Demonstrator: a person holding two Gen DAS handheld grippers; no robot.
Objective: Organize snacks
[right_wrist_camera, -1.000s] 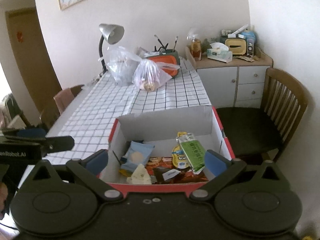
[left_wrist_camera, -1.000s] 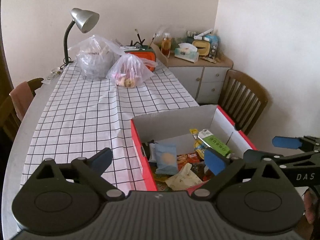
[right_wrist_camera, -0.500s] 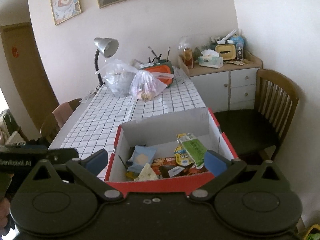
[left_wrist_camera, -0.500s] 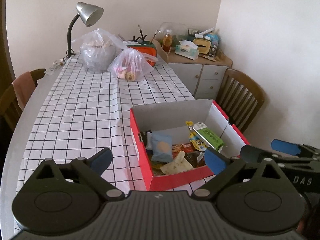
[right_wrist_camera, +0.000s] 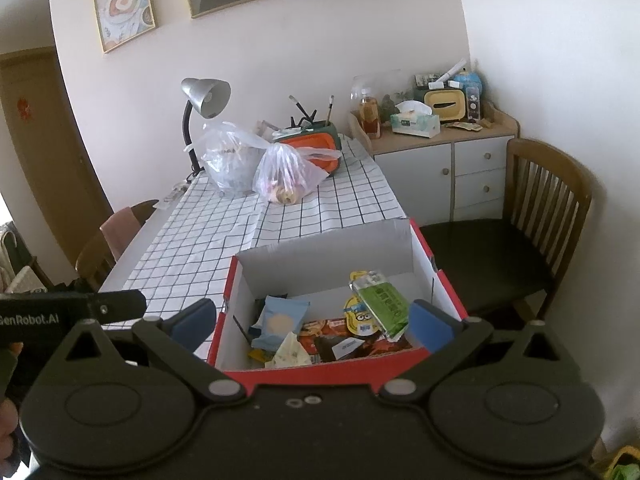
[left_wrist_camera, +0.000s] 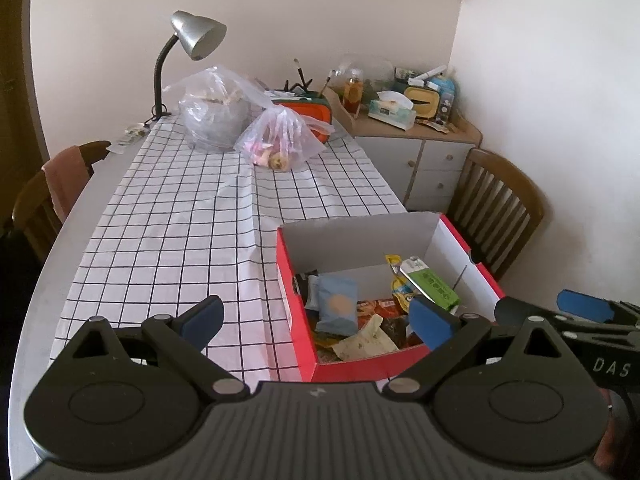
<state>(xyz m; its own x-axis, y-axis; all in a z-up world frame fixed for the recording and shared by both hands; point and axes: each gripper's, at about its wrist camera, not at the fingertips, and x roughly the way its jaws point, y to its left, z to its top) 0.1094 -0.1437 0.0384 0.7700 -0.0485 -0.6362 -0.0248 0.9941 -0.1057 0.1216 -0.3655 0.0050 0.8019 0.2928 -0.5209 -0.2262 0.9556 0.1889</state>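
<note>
A red cardboard box [left_wrist_camera: 296, 312] [right_wrist_camera: 448, 288] with white inner walls sits at the near right corner of the checked tablecloth. Inside lie several snack packets: a blue one [left_wrist_camera: 338, 304] [right_wrist_camera: 280, 320], a green one [left_wrist_camera: 430, 284] [right_wrist_camera: 382, 302], a yellow cartoon pouch [right_wrist_camera: 358, 316] and a pale wrapper [left_wrist_camera: 366, 344]. My left gripper [left_wrist_camera: 318, 320] hangs open above the table's near edge, left of and over the box. My right gripper [right_wrist_camera: 314, 322] is open too, held above the box's near wall. Neither holds anything.
Two clear plastic bags [left_wrist_camera: 216, 112] [left_wrist_camera: 280, 140], an orange-and-green case [left_wrist_camera: 308, 108] and a desk lamp [left_wrist_camera: 196, 36] stand at the table's far end. A wooden chair [right_wrist_camera: 532, 208] stands right of the box, another chair [left_wrist_camera: 52, 192] at the left, a cluttered cabinet [right_wrist_camera: 436, 136] beyond.
Both grippers have risen and drawn back from the box, so it now sits lower and smaller in both views. Their jaws stayed open.
</note>
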